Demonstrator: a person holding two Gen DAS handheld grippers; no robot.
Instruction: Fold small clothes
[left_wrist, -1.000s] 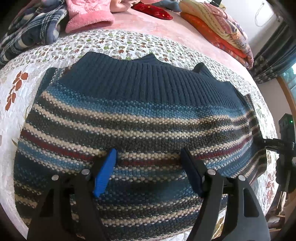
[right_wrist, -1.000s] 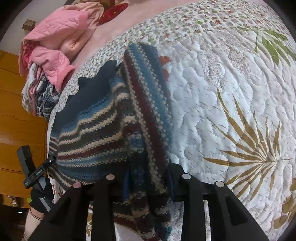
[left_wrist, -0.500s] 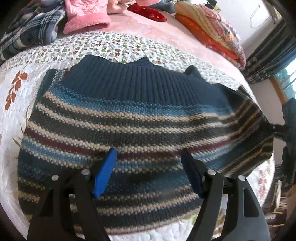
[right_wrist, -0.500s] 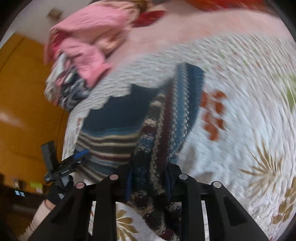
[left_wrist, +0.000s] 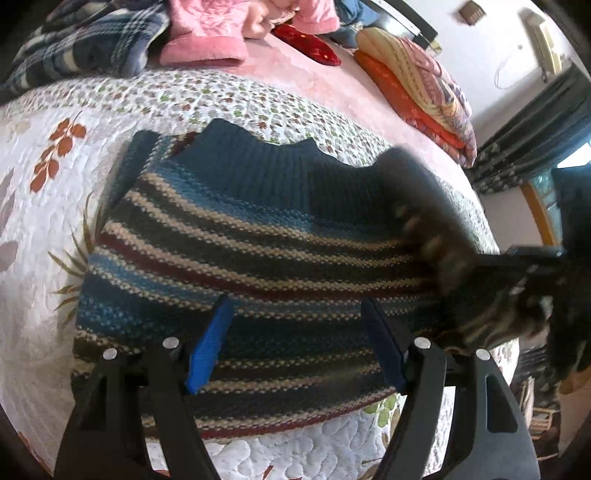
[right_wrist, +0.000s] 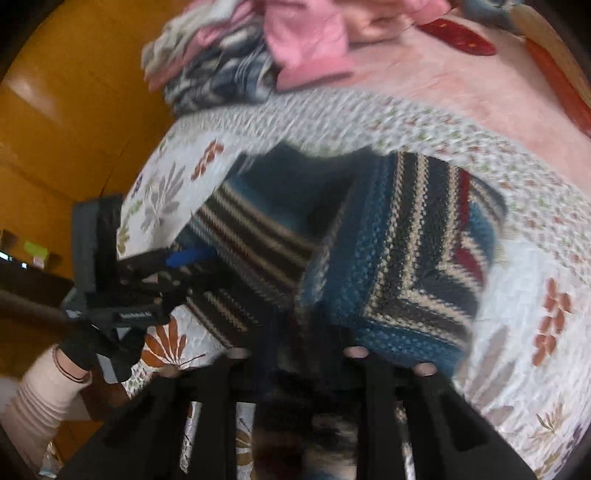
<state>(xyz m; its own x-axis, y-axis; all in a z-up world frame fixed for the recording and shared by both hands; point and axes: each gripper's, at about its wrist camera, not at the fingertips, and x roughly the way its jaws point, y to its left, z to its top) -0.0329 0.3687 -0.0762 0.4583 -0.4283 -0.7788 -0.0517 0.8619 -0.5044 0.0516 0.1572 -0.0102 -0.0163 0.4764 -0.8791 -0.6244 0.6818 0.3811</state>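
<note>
1. i am looking down my left gripper (left_wrist: 295, 343), whose blue-padded fingers (left_wrist: 208, 347) are standing wide apart with nothing between them, hovering over the lower stripes of the striped sweater (left_wrist: 258, 258).
2. the sweater is lying on the white quilted bedspread (left_wrist: 44, 206), its dark blue ribbed band facing the far side of the bed and its stripes running across my view.
3. my right gripper (right_wrist: 306, 373) is pinching a bunch of the sweater's knit between its fingers, the wool filling the narrow gap; the picture there is blurred, so i cannot tell how much cloth is caught.
4. in the right wrist view the gripped side of the sweater (right_wrist: 399, 258) is lifting and doubling over the rest of the garment, its stripes meeting the others at an angle.
5. in the left wrist view that raised part is showing as a dark blurred flap at the right edge of the sweater, with the right gripper (left_wrist: 532, 258) beside it.
6. from the right wrist view my left gripper (right_wrist: 184, 258) is sitting at the sweater's other side, held by a gloved hand (right_wrist: 96, 347) with a pale ribbed sleeve (right_wrist: 40, 398).
7. a pile of pink clothes (left_wrist: 207, 33) and a plaid garment (left_wrist: 85, 48) are lying at the far side of the bed, well apart from the sweater, with folded blankets (left_wrist: 417, 81) off to the right.
</note>
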